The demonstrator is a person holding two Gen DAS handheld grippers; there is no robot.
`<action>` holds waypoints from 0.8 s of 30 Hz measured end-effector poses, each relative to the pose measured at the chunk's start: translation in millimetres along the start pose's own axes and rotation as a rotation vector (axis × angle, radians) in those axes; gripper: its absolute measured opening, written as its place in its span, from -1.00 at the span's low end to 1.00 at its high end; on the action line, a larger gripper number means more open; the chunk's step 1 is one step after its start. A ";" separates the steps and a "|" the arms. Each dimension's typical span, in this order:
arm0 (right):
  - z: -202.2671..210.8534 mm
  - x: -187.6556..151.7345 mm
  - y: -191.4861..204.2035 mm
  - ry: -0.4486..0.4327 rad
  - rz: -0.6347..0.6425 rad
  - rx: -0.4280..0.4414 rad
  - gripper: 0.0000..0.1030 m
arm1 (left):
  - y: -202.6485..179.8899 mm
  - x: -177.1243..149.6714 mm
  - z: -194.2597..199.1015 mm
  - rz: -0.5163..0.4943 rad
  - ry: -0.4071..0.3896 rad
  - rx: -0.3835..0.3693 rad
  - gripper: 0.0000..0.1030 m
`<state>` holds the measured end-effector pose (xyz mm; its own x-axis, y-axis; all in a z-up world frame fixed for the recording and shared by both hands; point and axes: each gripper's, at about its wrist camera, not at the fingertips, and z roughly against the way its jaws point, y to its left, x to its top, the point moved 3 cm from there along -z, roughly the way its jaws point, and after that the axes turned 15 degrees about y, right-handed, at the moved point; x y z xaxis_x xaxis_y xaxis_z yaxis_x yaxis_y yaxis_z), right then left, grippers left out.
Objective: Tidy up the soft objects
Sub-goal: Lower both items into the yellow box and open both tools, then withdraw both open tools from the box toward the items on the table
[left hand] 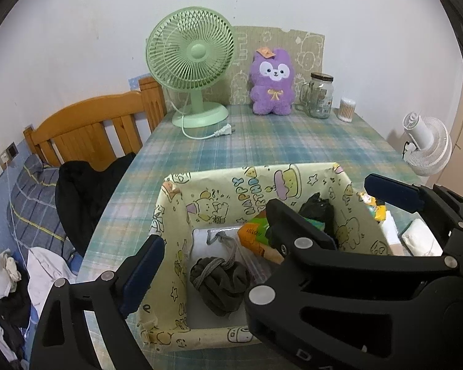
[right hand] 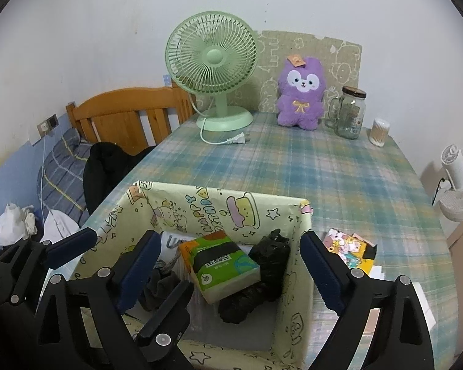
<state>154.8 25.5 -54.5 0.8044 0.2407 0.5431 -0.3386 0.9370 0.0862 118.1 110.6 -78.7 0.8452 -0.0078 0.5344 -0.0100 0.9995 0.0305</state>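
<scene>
1. Yellow paper-lined box (right hand: 231, 212), tabletop's near edge: holds tissue pack (right hand: 219, 262), grey cloth (left hand: 219, 283).
2. Left tongs (left hand: 213, 231), right tongs (right hand: 228, 265): wide, empty.
3. Risk: right tongs straddle box wall; closing could crumple it.

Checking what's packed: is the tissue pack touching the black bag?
Touching. The right wrist view shows the tissue pack lying against the black bag inside the box, no gap.

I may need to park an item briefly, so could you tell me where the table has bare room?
The plaid table is bare between the box and the back row: green fan, purple plush, jar. It is crowded right of the box.
</scene>
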 end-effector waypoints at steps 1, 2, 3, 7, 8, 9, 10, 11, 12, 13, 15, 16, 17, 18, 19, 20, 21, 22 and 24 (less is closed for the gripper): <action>2.7 -0.1 -0.7 -0.006 -0.001 -0.003 0.82 | -1.1 0.5 1.9 0.000 -0.006 -0.002 0.82; 6.4 -0.2 -1.5 -0.017 -0.001 -0.008 0.82 | -1.9 0.8 3.8 0.000 -0.009 -0.004 0.82; 8.7 -0.5 -1.4 -0.024 -0.001 -0.012 0.83 | -3.3 1.0 6.0 0.000 -0.014 -0.007 0.82; 21.6 -1.1 -4.8 -0.065 -0.004 -0.033 0.93 | -8.5 1.3 15.3 -0.007 -0.039 -0.004 0.82; 24.9 -1.5 -5.9 -0.074 -0.005 -0.034 0.93 | -10.2 1.6 18.0 -0.009 -0.045 -0.001 0.82; 26.9 -1.4 -7.0 -0.079 -0.005 -0.033 0.93 | -11.5 2.0 19.6 -0.010 -0.049 0.000 0.82; 29.4 -1.7 -7.7 -0.084 -0.006 -0.033 0.93 | -13.3 2.0 21.7 -0.012 -0.054 0.002 0.83; 32.6 -1.9 -9.3 -0.091 -0.008 -0.033 0.94 | -15.0 2.4 24.1 -0.014 -0.060 0.005 0.83; 34.8 -2.2 -9.9 -0.095 -0.010 -0.034 0.95 | -16.1 2.5 25.7 -0.015 -0.064 0.006 0.83; 37.6 -2.7 -11.3 -0.103 -0.012 -0.036 0.96 | -17.6 2.6 27.9 -0.016 -0.069 0.007 0.83; 43.4 -3.8 -14.3 -0.119 -0.017 -0.042 0.97 | -21.1 3.1 31.9 -0.019 -0.079 0.010 0.84; 45.7 -4.4 -15.5 -0.123 -0.019 -0.044 0.97 | -23.4 3.4 33.7 -0.019 -0.083 0.010 0.84; 47.8 -4.6 -16.9 -0.126 -0.021 -0.046 0.97 | -24.9 3.5 35.6 -0.020 -0.087 0.010 0.84; 50.8 -4.9 -18.8 -0.130 -0.021 -0.049 0.97 | -26.9 3.7 37.4 -0.021 -0.091 0.009 0.84; 53.4 -5.7 -19.7 -0.134 -0.021 -0.051 0.97 | -28.9 3.7 39.5 -0.021 -0.096 0.009 0.84; 55.8 -5.8 -21.2 -0.138 -0.021 -0.052 0.97 | -30.8 4.0 41.4 -0.022 -0.100 0.009 0.85; 59.1 -6.3 -23.1 -0.143 -0.021 -0.055 0.97 | -32.8 4.3 43.5 -0.022 -0.105 0.009 0.85; 61.8 -6.8 -24.6 -0.148 -0.021 -0.056 0.97 | -34.5 4.4 45.4 -0.023 -0.111 0.010 0.85; 66.5 -7.7 -27.2 -0.155 -0.022 -0.061 0.98 | -37.9 4.0 49.0 -0.026 -0.119 0.008 0.87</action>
<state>125.4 -18.7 -5.5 0.7246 0.1823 0.6646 -0.2875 0.9564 0.0512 95.7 71.2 -36.3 0.7757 -0.0374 0.6300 0.0061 0.9986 0.0518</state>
